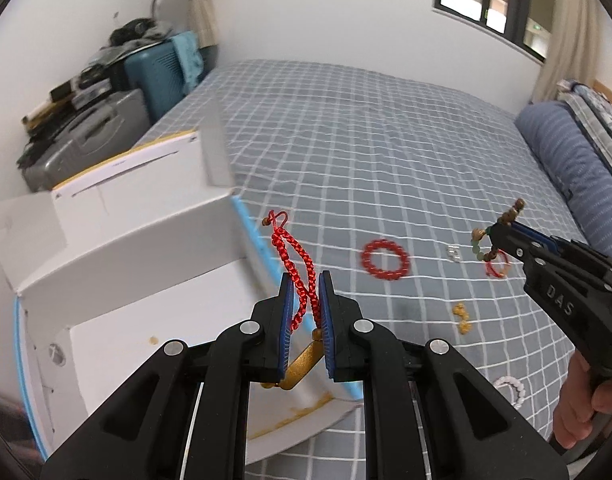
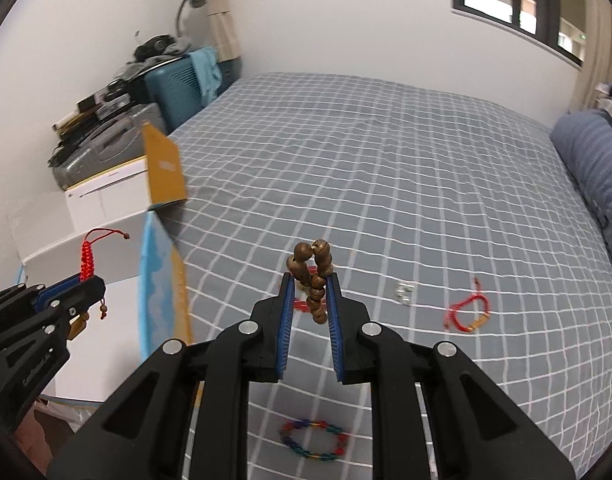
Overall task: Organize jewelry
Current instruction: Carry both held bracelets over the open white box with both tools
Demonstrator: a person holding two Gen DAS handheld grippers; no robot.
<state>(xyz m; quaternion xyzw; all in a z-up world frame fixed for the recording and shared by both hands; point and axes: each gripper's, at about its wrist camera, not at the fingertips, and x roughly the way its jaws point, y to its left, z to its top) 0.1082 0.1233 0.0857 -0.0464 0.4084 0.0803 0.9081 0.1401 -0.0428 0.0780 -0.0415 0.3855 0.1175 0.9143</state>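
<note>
- Left gripper (image 1: 306, 300) was clamped on the red braided cord bracelet (image 1: 296, 264), its length running up out of the jaws.
- Right gripper (image 2: 310, 300) pinched the brown bead bracelet (image 2: 316, 276).
- The white box (image 1: 138, 248) lay just left of the left gripper (the nearer one).

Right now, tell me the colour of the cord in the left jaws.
Red braided cord, clearest in the left wrist view.

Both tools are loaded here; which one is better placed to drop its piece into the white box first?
Probably left. The left tool, shut on the red braided bracelet, hangs right beside the white box. The right tool, with the brown bead bracelet, is farther out over the bed.
</note>
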